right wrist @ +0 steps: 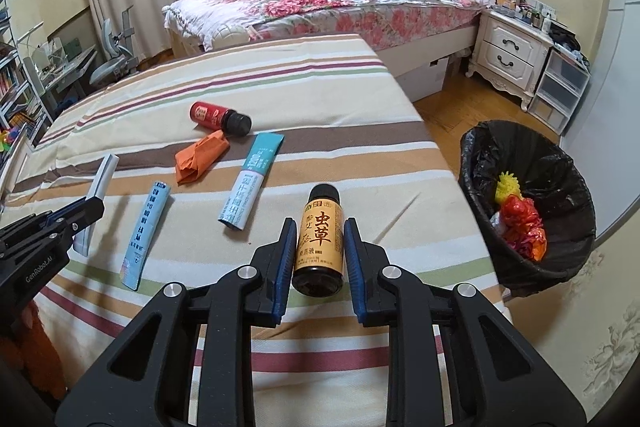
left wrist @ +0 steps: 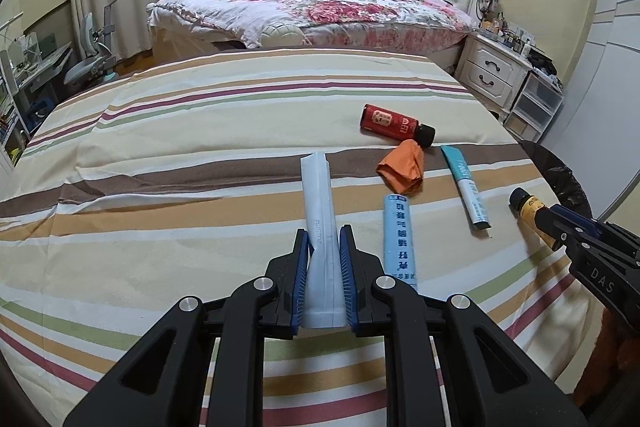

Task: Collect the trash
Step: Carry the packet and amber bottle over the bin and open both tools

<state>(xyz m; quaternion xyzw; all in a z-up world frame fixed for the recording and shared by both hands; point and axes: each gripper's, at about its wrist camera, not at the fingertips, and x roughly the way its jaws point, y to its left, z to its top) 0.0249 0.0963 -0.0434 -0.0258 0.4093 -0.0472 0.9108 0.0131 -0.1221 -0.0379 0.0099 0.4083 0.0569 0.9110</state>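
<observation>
Off the right edge of the striped bedspread (right wrist: 280,75) stands the black-lined trash bin (right wrist: 480,155), nearer the right gripper (right wrist: 316,247), which is clamped on a small amber bottle with an orange label (right wrist: 319,239), long axis along the fingers, cap forward. Likewise, the left gripper (left wrist: 324,267) grips a flat pale-grey sachet (left wrist: 318,203) lengthwise, well apart from the bin.

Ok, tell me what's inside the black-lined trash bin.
In the black-lined trash bin: a yellow spiky piece and crumpled red-orange wrappers. Anything beneath them is hidden.
</observation>
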